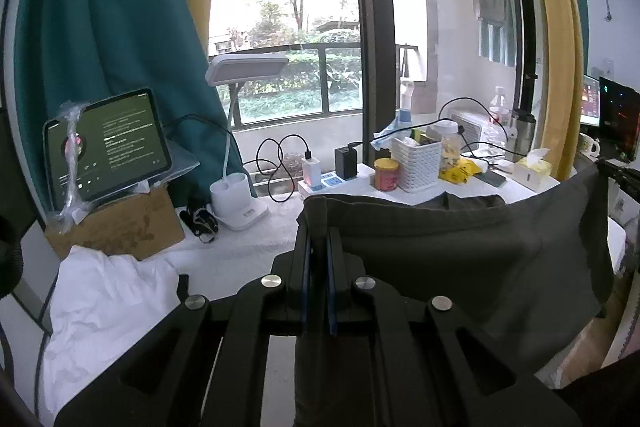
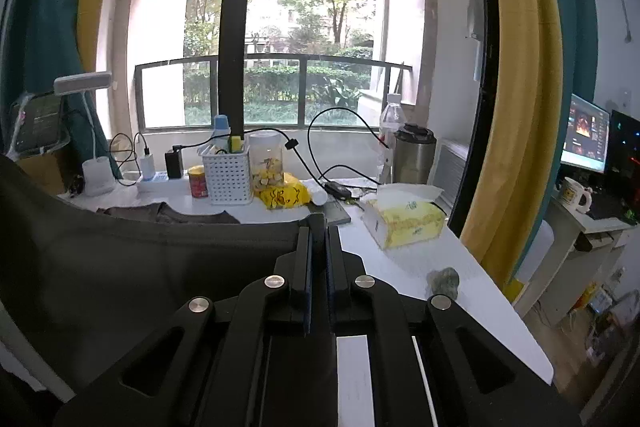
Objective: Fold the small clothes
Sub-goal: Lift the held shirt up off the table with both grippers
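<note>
I'm working at a white table (image 2: 400, 267) pushed up against a tall window with a dark frame, teal and yellow curtains hanging at either side and green trees beyond a balcony rail. I'll place everything by the white perforated basket (image 2: 226, 174) that stands near the table's back edge. Just left of the basket sits a red tin (image 2: 197, 180), and further left a black charger (image 2: 174, 160), a white power strip and a white desk lamp (image 2: 95, 131); far to that side a tablet (image 1: 106, 143) leans on a cardboard box (image 1: 120, 223), with crumpled white cloth (image 1: 108, 291) in front of it. Just right of the basket stands a clear jar (image 2: 266, 159) over a yellow bag (image 2: 285, 195), then a steel flask (image 2: 414, 157), and nearer me a yellow tissue box (image 2: 404, 219). In front of the basket, the dark grey garment (image 1: 460, 251) is lifted off the table and stretched between my two tools. My left gripper (image 1: 319, 227) is closed tight on its left top corner, the cloth pinched between the blue pads. My right gripper (image 2: 318, 227) is clamped the same way on the right top corner, the fabric hanging away to its left.
</note>
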A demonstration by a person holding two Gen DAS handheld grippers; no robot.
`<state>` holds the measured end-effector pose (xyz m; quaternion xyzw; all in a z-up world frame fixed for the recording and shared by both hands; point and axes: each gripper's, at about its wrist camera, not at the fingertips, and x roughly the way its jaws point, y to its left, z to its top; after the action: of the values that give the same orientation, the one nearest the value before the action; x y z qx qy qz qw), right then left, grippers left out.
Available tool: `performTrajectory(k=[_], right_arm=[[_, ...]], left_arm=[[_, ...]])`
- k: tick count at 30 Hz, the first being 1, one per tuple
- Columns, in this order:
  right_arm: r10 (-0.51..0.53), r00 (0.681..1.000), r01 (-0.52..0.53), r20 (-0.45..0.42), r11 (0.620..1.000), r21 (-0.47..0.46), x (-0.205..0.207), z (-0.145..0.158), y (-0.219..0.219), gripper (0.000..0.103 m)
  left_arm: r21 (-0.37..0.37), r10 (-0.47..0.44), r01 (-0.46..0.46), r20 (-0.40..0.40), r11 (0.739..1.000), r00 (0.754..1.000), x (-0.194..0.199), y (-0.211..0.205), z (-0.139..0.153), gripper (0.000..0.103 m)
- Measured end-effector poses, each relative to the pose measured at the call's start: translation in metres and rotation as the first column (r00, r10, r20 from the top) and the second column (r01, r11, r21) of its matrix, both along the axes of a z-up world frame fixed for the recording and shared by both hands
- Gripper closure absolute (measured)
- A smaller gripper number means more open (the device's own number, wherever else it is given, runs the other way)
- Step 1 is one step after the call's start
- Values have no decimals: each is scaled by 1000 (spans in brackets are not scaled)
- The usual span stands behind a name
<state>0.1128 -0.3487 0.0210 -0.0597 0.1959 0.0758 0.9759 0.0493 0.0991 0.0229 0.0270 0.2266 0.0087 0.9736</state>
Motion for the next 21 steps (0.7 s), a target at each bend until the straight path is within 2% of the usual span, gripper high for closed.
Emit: performTrajectory(k=[21], right_arm=[[35,999,-35,-3,999,-19,103,1,28,96]], left_arm=[[48,0,0,-12,999,1000,98,14,-9,98]])
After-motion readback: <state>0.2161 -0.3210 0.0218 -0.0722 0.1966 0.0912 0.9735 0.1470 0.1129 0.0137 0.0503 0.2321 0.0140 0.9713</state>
